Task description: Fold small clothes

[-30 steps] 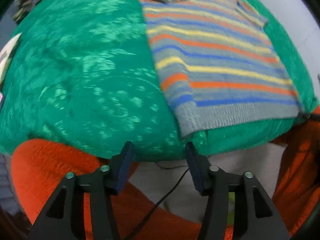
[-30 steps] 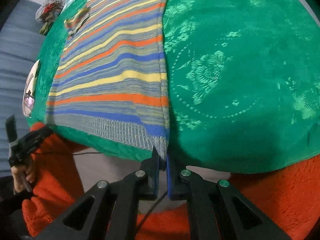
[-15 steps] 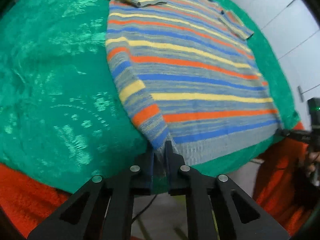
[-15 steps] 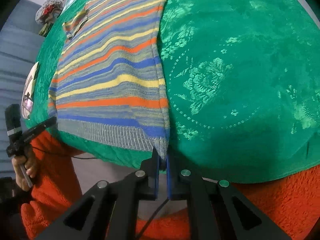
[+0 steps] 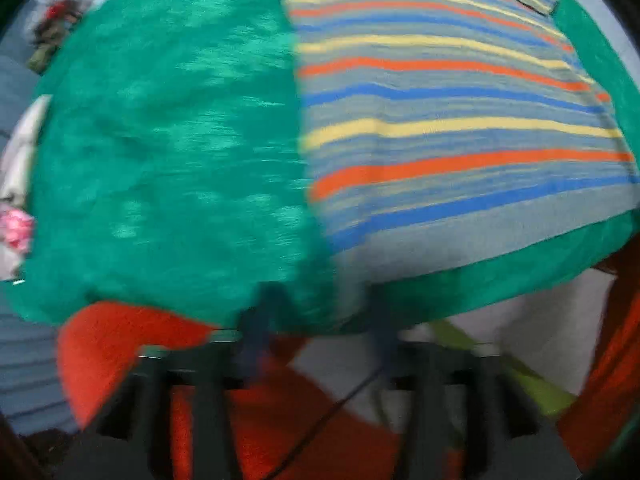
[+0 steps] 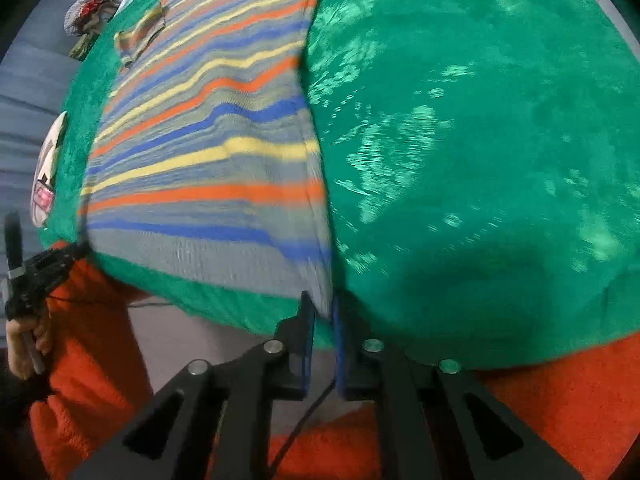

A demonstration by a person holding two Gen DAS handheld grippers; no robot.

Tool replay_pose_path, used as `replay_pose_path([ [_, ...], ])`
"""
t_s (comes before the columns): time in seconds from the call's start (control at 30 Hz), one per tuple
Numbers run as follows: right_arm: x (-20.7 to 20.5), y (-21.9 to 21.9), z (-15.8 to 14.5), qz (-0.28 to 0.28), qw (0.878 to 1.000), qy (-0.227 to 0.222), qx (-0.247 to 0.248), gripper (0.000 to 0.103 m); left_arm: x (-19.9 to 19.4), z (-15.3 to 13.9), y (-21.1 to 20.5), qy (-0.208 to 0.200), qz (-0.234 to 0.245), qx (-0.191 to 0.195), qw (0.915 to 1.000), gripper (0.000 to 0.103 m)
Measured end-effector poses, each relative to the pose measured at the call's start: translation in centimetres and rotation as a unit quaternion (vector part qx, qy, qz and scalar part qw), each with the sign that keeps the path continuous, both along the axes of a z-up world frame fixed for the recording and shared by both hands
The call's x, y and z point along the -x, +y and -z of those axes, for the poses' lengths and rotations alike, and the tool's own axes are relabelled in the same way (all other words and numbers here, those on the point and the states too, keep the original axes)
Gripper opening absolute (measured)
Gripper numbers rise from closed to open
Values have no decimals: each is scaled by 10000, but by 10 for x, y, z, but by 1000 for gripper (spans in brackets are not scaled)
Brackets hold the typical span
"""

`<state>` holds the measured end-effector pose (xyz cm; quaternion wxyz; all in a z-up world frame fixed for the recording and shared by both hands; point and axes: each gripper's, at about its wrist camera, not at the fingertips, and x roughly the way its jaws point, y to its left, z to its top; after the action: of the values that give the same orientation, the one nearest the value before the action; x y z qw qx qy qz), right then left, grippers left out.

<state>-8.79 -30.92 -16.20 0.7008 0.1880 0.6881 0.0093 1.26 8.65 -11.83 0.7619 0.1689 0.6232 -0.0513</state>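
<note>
A striped knit sweater [image 5: 440, 128] [image 6: 208, 152] in grey, blue, orange and yellow lies flat on the green tablecloth [image 5: 160, 152] [image 6: 480, 160], hem towards me. In the blurred left wrist view my left gripper [image 5: 320, 320] has its jaws opening wide. The hem's left corner [image 5: 348, 264] sits just beyond the tips and free of both pads. My right gripper [image 6: 321, 316] is at the hem's right corner [image 6: 322, 280], its jaws opening to a narrow gap. That corner hangs between the tips, loose. The left gripper [image 6: 44, 268] also shows at the right wrist view's left edge.
The cloth's near edge drops off just before both grippers, with orange fleece sleeves [image 6: 560, 400] and a thin black cable [image 6: 304, 420] below. A grey knitted item with red [image 6: 92, 8] and a white object [image 5: 20, 152] lie past the cloth's far left.
Half a second ago the left gripper was shut on the hem's left corner; now it stands wide and the view has swung. The right jaws have parted slightly at the right corner.
</note>
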Motion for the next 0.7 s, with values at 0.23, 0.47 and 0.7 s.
replay_pose_path([
  [0.23,-33,-55,-91,-747,9779,-880,1741,41,-11,-76,44,-1241,-818,275,9885,76],
  [0.47,-180,6,-91,-2389,9248,-2311,1851,58,-22,-77,-25,-1324,-795,1134,9815,76],
  [0.7,-289,21,16,-2063,9359,-1656,2325,20,0,-58,-33,-917,-953,1204,9839,76],
])
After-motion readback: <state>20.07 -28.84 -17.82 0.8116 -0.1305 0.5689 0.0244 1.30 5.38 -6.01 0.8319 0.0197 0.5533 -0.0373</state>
